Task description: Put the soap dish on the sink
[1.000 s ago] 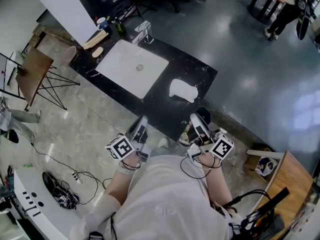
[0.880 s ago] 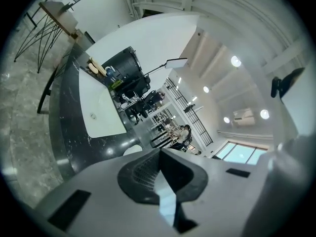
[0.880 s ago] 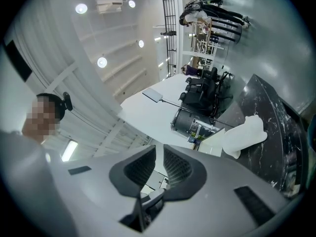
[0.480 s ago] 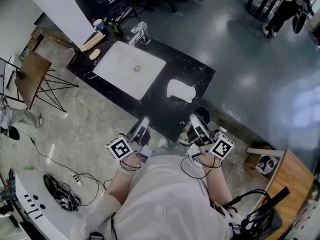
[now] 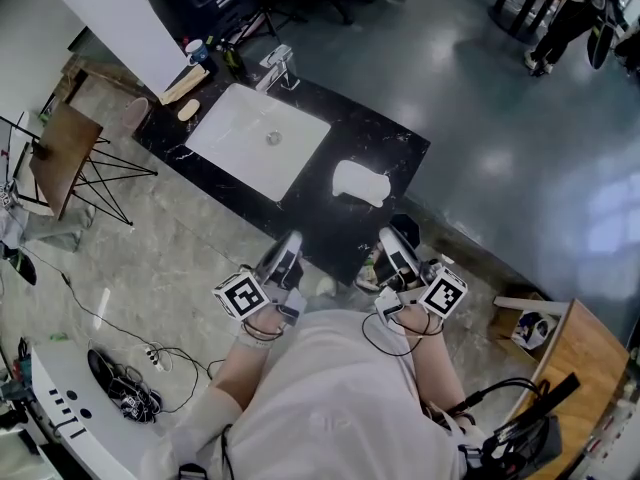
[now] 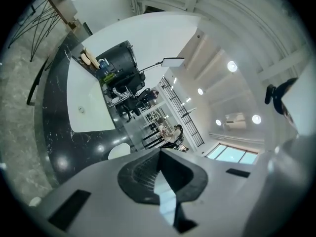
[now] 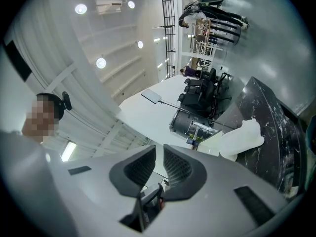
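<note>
The white soap dish lies on the black marble counter, to the right of the white sink basin. Both grippers hover level in front of the counter's near edge, short of the dish. My left gripper is shut, its pads touching with nothing between them; its view shows the basin and the dish ahead. My right gripper is open by a narrow gap and empty. Its view has the dish to the right of the jaws.
A chrome faucet stands behind the basin. Bottles and wooden items crowd the counter's far left end. A wooden folding stand sits left, cables lie on the floor, and a wooden table stands at lower right. A person is far off.
The left gripper has edged slightly toward the counter. The right gripper and the soap dish have stayed where they were.
</note>
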The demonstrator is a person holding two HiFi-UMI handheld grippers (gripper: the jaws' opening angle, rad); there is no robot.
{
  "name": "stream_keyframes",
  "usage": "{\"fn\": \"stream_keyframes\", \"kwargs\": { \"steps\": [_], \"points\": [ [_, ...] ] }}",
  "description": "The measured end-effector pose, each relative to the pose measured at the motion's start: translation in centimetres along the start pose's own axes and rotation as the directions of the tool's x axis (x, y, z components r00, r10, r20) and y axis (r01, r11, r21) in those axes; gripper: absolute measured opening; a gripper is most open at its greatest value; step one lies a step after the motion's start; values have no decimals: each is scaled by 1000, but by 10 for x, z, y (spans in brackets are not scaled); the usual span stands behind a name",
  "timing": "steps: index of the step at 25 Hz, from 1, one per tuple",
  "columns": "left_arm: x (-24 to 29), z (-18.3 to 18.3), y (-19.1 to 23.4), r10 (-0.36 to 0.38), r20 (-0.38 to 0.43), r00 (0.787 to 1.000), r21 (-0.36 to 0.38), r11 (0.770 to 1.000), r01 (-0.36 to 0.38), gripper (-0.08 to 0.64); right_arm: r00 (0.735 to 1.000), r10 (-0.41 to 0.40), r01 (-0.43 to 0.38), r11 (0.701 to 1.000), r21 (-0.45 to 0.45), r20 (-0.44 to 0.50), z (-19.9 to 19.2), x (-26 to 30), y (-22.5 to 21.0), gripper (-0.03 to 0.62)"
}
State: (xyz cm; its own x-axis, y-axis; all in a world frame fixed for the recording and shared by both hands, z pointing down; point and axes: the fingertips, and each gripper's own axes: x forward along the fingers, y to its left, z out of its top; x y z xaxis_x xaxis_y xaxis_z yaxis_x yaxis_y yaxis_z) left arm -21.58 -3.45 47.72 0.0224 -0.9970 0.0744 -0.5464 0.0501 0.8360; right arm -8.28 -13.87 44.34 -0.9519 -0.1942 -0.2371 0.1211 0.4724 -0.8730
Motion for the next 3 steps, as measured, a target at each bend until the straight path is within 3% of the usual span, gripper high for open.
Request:
{"fn": "stream_keyframes", "kwargs": {
  "steps": [3],
  "points": [
    [1,-1,7,14,0,1000,-10,1000,-14,6,1000,-14,14,1000,1,-6,-1,0,-5,58]
  ]
}}
